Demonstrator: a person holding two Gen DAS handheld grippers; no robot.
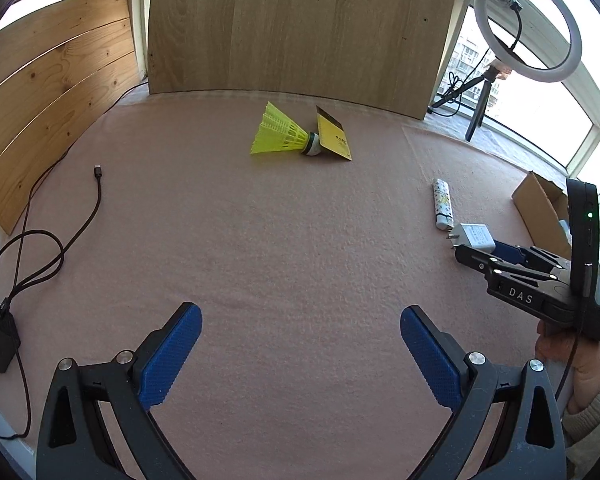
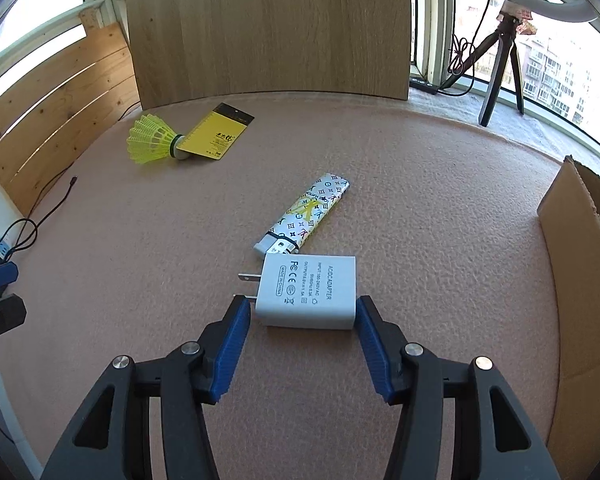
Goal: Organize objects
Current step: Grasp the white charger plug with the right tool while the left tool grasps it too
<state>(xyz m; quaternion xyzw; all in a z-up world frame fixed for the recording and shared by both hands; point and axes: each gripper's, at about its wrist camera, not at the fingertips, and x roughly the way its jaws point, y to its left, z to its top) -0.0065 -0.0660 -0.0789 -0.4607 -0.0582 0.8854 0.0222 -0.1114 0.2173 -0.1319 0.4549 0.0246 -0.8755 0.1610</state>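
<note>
Blue bumpy pads line the right gripper (image 2: 302,312), and its jaws stand partly apart, one on each side of the white power adapter (image 2: 306,294). The pads sit right at the near end of the adapter, the left one by its lower metal prong, the right one at its flat back end. I cannot tell if they press it yet. The adapter lies flat on the pink cloth (image 2: 440,200), its long way running across from pad to pad. It is a small white block with grey print on top and two prongs poking left.

Just past it lies a patterned lighter (image 2: 306,216), touching or almost touching the adapter's far edge. A cardboard box (image 2: 572,264) stands near on the right.

The left gripper (image 1: 300,344) is wide open, holding nothing, well away from the adapter. Far back lie a yellow shuttlecock (image 1: 278,132) and a yellow card (image 1: 334,140).
</note>
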